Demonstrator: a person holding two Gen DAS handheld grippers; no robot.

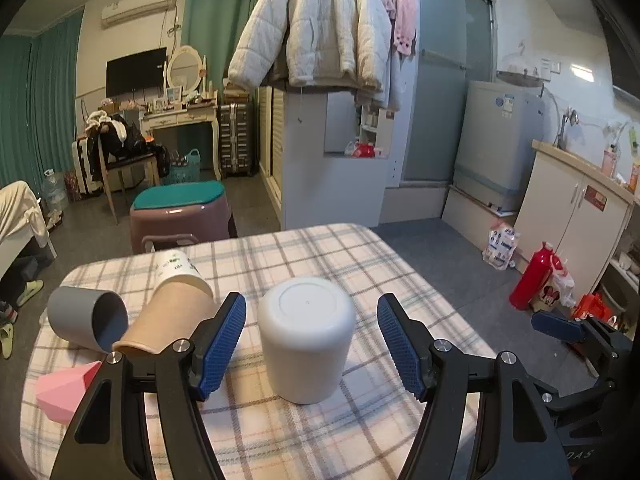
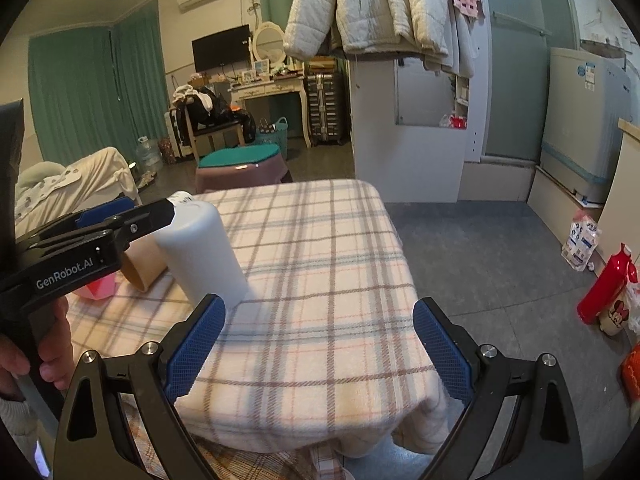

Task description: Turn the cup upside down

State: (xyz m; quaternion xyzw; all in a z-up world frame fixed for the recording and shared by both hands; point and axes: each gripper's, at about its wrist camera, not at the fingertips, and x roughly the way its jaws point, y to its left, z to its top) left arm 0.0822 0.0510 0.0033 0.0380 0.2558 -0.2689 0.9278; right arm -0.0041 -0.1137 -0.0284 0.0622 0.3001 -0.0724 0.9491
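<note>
A white cup (image 1: 306, 336) stands upside down, base up, on the plaid-covered table (image 1: 344, 252). My left gripper (image 1: 312, 344) is open, its blue pads on either side of the cup with a gap on each side, not touching. In the right wrist view the white cup (image 2: 204, 252) stands at the left with the left gripper (image 2: 124, 220) around it. My right gripper (image 2: 320, 344) is open and empty over the table's near right corner.
A grey cup (image 1: 86, 316), a tan paper cup (image 1: 168, 320) and a white printed cup (image 1: 176, 266) lie on their sides at the left. A pink box (image 1: 64, 390) sits at the near left. The table edge drops to grey floor on the right, with a red bottle (image 1: 534, 278).
</note>
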